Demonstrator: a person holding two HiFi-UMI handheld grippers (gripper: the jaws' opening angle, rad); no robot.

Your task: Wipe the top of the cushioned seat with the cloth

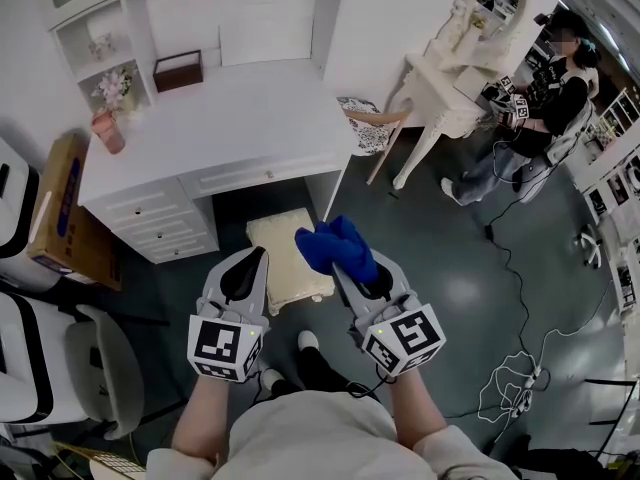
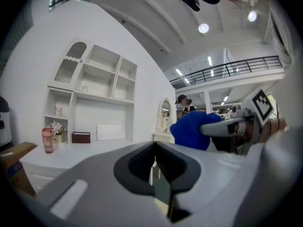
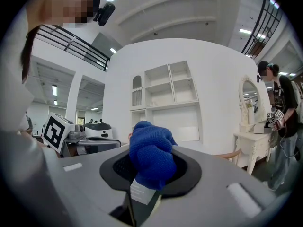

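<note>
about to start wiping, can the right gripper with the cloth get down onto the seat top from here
Probably yes. The right gripper holds the cloth over the near edge of the seat, whose top is bare and looks mostly out from under the desk. Nothing shows between them.

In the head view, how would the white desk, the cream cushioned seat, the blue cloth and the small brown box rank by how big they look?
1. white desk
2. cushioned seat, partly hidden
3. blue cloth, held up nearer the camera, so it looks bigger than it really is
4. brown box, far back on the desk
</note>
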